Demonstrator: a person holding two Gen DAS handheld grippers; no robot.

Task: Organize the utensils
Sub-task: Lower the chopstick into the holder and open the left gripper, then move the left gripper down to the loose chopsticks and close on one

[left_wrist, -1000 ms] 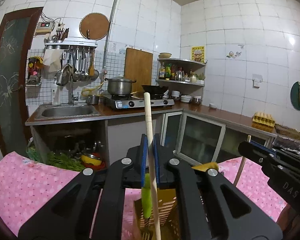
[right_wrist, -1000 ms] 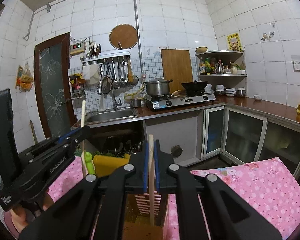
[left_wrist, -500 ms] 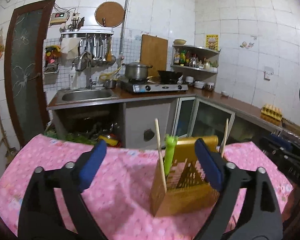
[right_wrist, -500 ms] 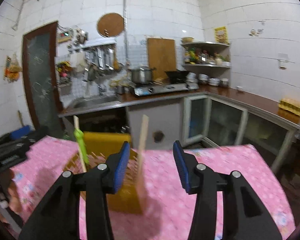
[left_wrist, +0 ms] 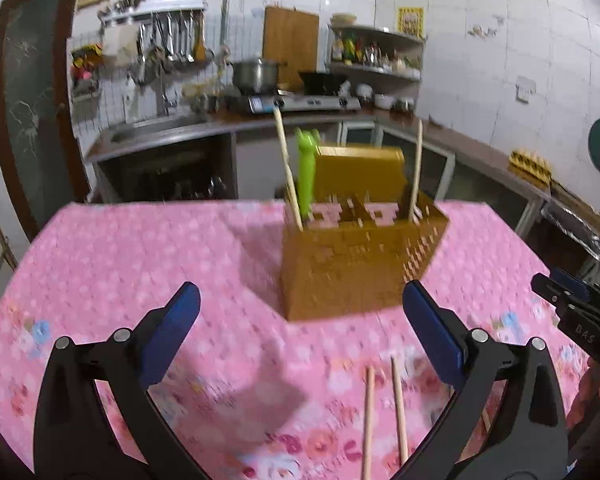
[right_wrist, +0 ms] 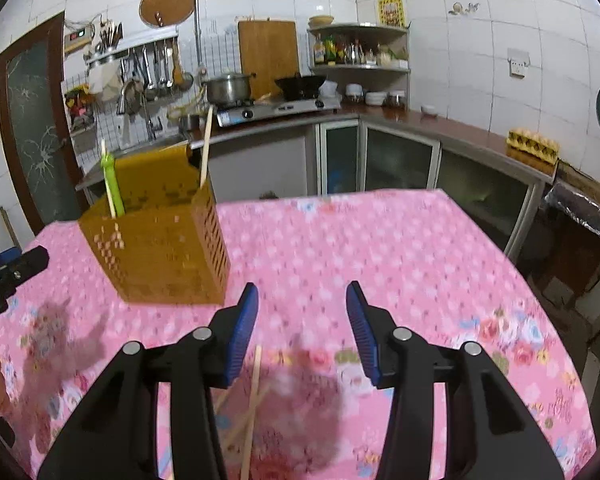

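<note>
**A:** Start at the left. What are you worried about?

**B:** My left gripper is released. Its jaws have just been opening to their widest and nothing sits between them. Just ahead stands the yellow utensil holder on the pink-clothed worktop. It holds a chopstick and a green utensil at its left end and another chopstick at its right. I think a wide jaw swinging near could clip the holder and tip those sticks out.

**A:** And what is still loose?

**B:** A pair of chopsticks lies on the cloth, close under my left gripper's right finger. They lie nearly side by side, so I could pinch both or roll one away. The cloth looks soft, and a jaw coming down steeply may snag it and drag the sticks.

**A:** Further right?

**B:** My right gripper is released too, jaws partly apart and empty. They have just been opening, though not in the last moment. In its view the loose sticks lie below its left finger, and there they seem to cross, though blur makes it hard to tell. Crossed sticks would make a poor grasp. One may pivot and slip off the worktop's near edge.

**A:** Anything between the two?

**B:** Both grippers are close to the same sticks. If I reach with both, they may knock each other.
</note>
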